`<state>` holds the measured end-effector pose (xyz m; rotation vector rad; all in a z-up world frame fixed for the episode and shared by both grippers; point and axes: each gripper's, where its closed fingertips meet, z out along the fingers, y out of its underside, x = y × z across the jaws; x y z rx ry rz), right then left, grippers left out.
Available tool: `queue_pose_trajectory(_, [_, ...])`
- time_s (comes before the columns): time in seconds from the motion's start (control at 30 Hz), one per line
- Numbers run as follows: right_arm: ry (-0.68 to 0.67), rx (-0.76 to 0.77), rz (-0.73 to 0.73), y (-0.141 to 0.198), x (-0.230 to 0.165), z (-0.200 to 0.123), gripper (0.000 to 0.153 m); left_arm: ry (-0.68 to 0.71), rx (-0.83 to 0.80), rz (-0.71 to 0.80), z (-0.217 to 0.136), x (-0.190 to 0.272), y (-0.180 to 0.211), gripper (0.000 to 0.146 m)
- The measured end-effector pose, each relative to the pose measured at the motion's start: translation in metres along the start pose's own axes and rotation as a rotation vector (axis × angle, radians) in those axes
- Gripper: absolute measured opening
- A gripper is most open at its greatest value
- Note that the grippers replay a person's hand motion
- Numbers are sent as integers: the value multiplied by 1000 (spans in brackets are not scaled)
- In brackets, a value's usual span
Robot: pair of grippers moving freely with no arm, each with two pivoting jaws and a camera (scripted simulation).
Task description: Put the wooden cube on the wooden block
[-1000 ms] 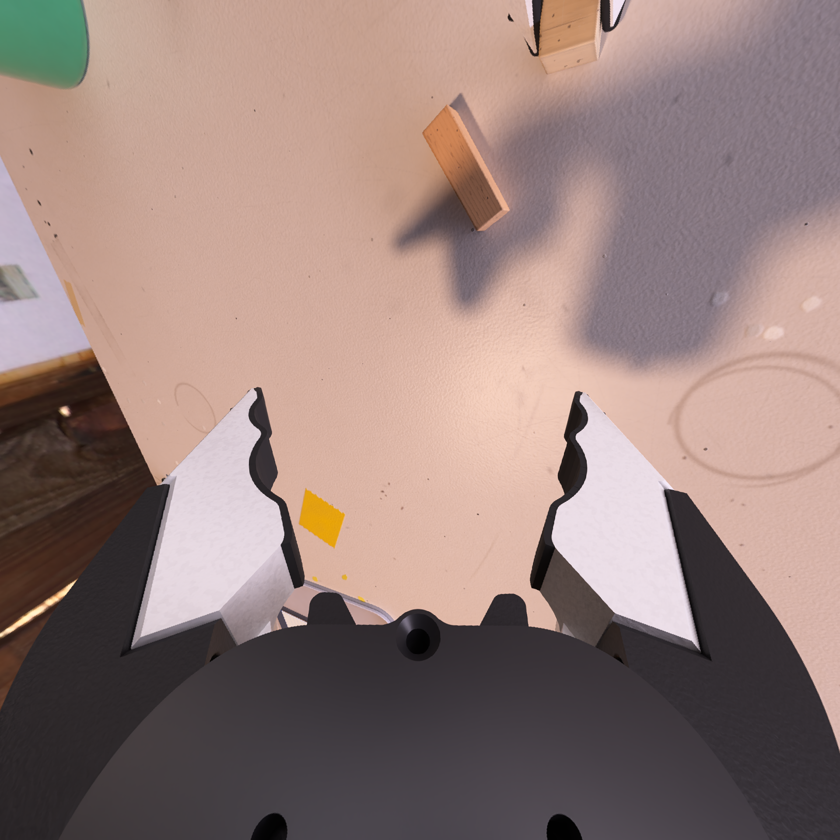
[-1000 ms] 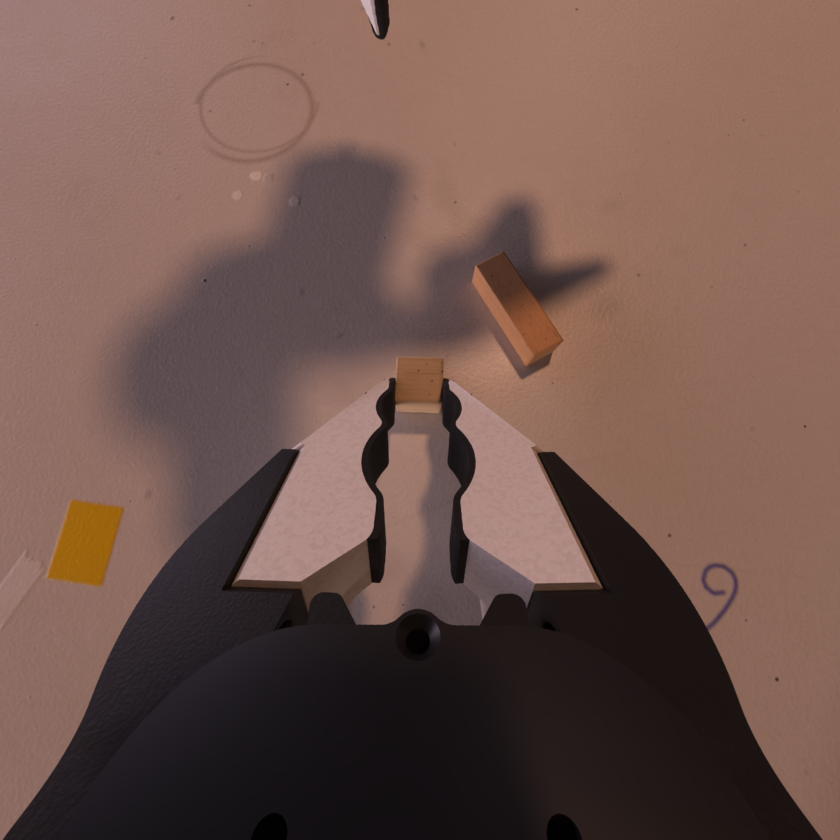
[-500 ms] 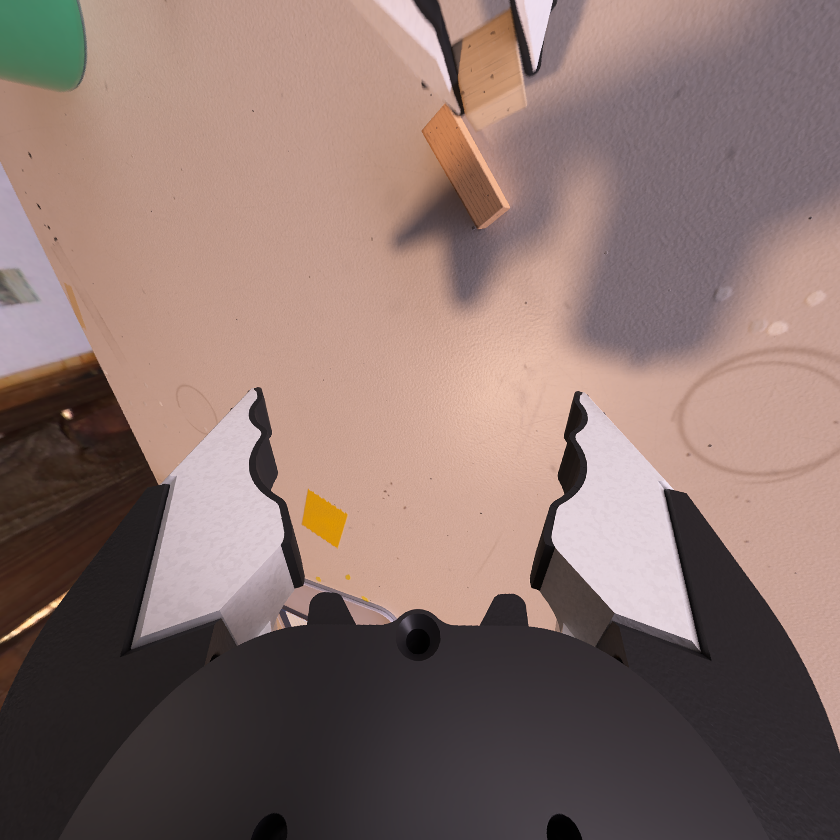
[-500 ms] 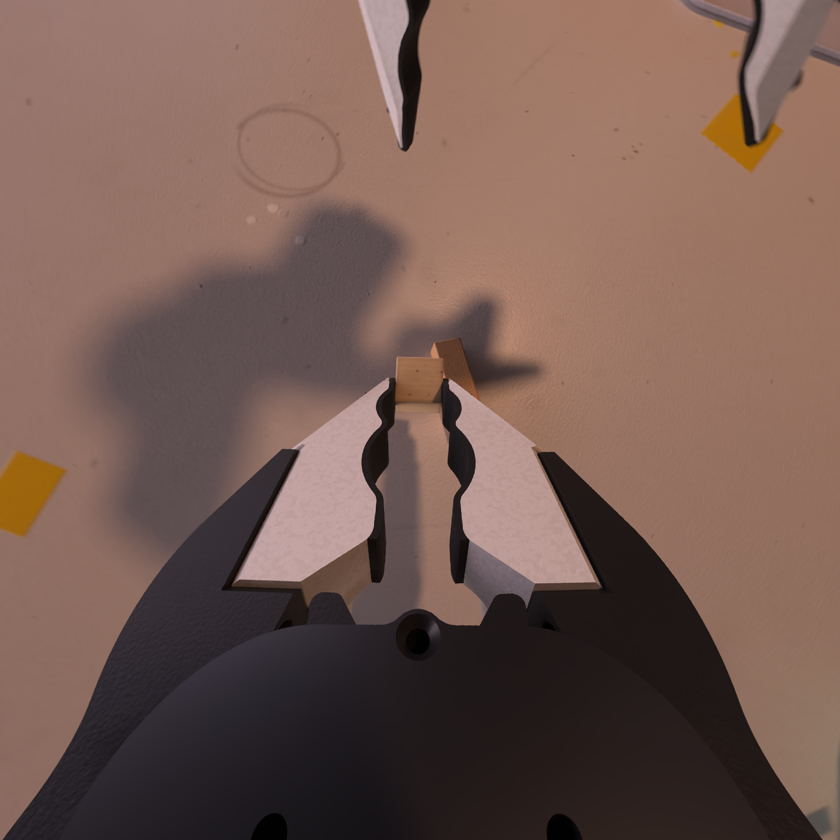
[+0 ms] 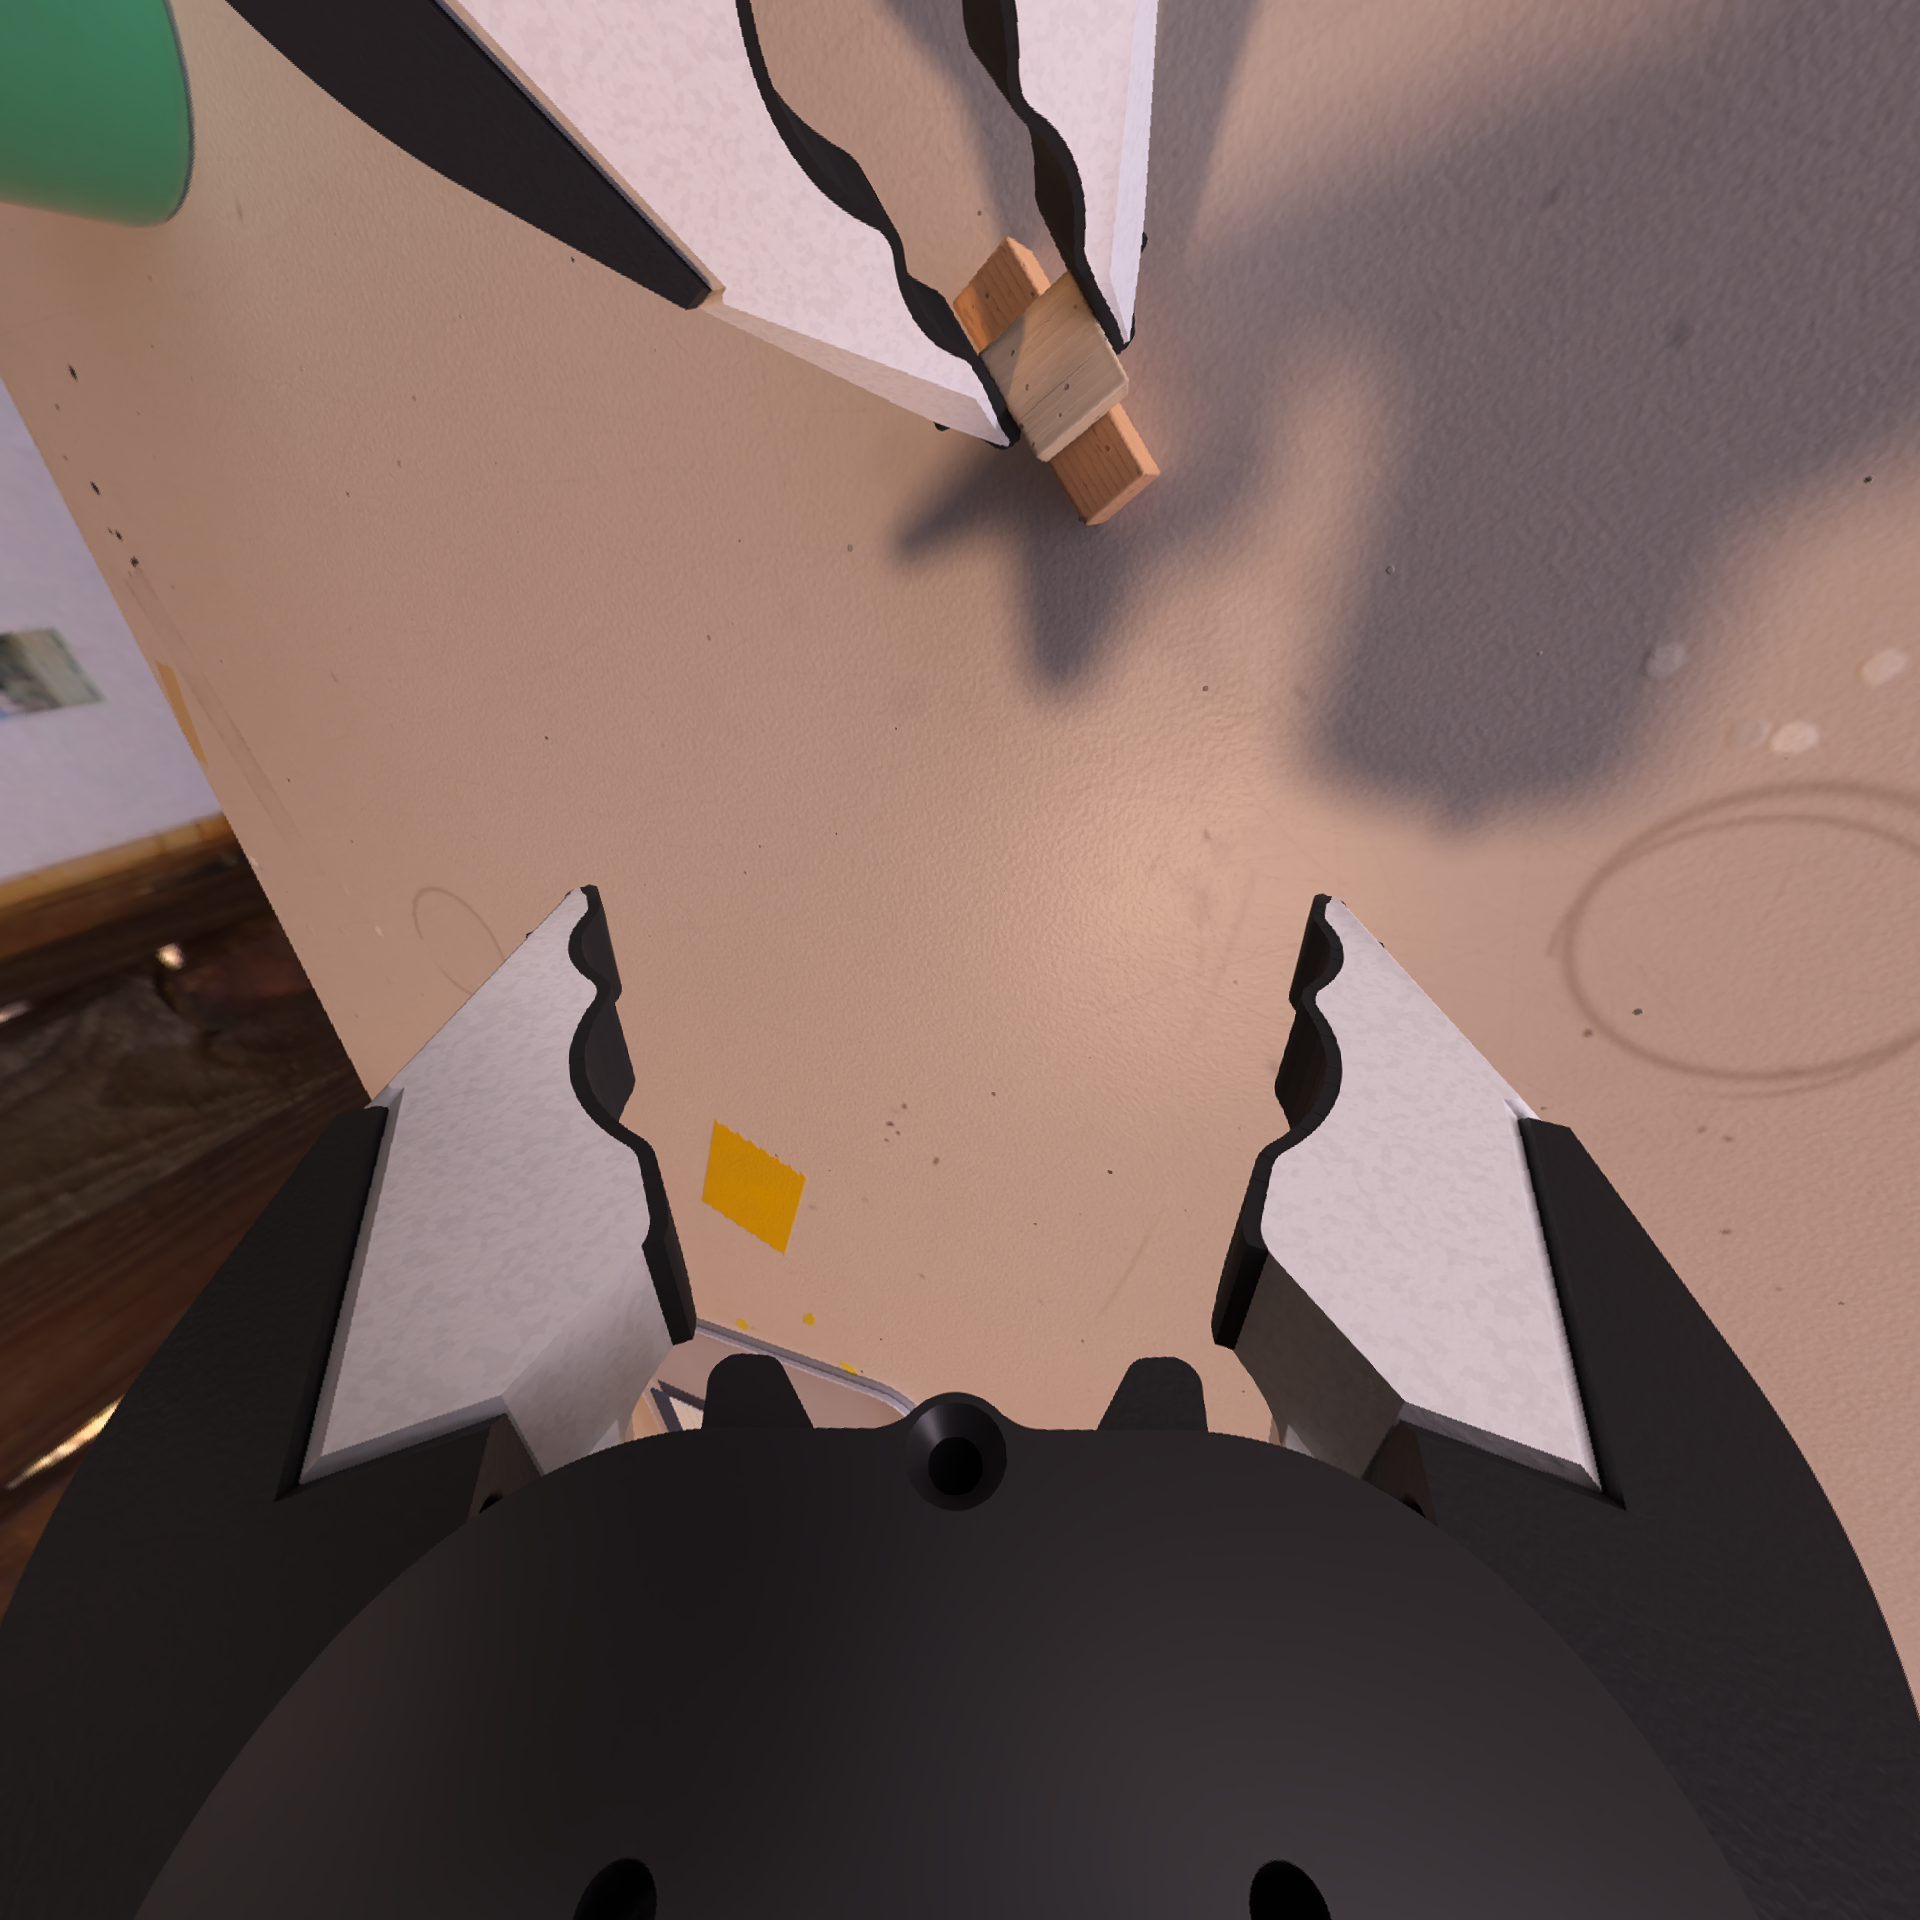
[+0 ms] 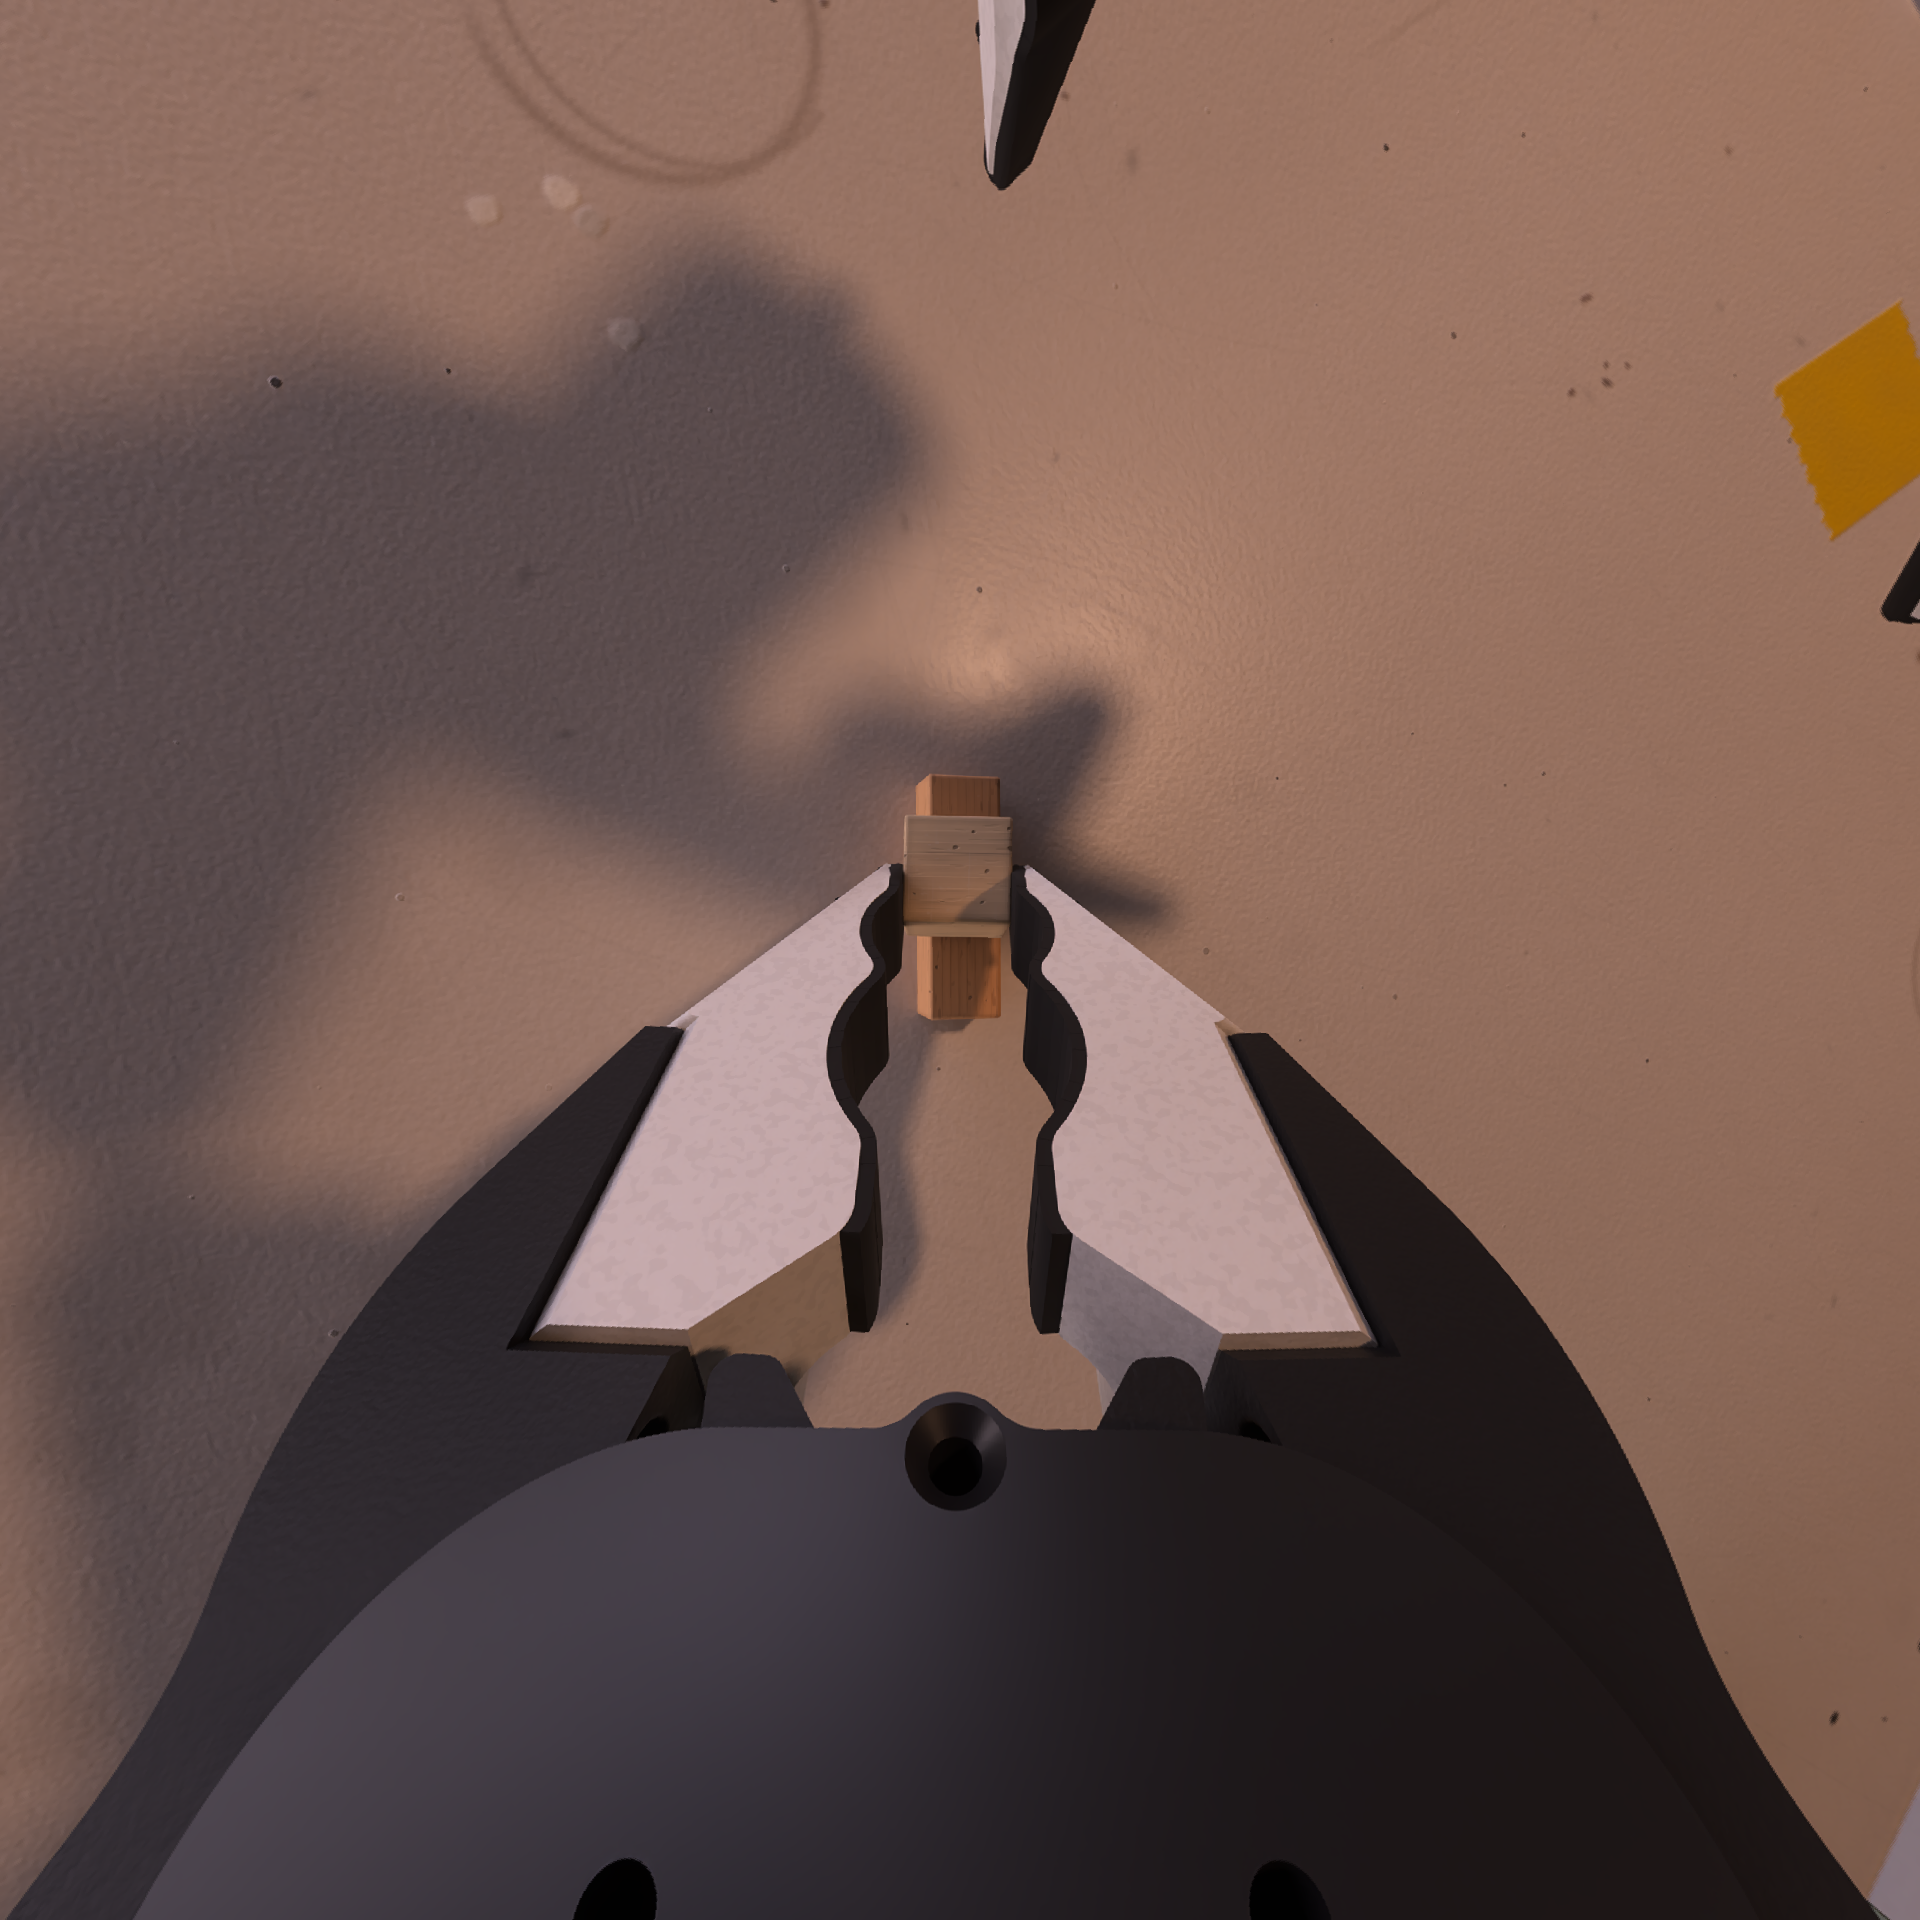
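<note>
My right gripper [image 6: 957, 878] is shut on the pale wooden cube [image 6: 957, 868] and holds it directly over the middle of the orange-brown wooden block [image 6: 956, 982], which lies flat on the tan table. Whether the cube touches the block I cannot tell. In the left wrist view the right gripper [image 5: 1060, 353] holds the cube [image 5: 1055, 374] across the block [image 5: 1112, 473] at the top. My left gripper [image 5: 954, 914] is open and empty, above bare table well short of the block.
A green object [image 5: 88, 104] sits at the top left. Yellow tape patches [image 5: 753, 1184] [image 6: 1855, 421] lie on the table. The table edge [image 5: 260, 883] runs along the left with dark wooden floor beyond. A left fingertip [image 6: 1013, 104] shows in the right wrist view.
My right gripper has carried the cube over the block and come down close to it, lining the cube up with the block's middle. My left gripper has stayed in place, open.
</note>
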<state>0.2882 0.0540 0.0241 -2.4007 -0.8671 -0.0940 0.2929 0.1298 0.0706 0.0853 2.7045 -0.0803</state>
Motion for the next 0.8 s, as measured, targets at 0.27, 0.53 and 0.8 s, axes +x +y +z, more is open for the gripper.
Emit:
queue_pose_trajectory(0.27, [32, -13, -29, 2, 3, -4, 20, -3, 0, 2, 0, 1, 0, 129])
queue_pose_trajectory(0.53, [-84, 207, 156, -30, -15, -2, 54, -5, 1, 2, -1, 1, 0, 129])
queue_pose_trajectory(0.8, [-126, 209, 176, -31, -30, 15, 84, -6, 2, 4, -1, 1, -1, 129])
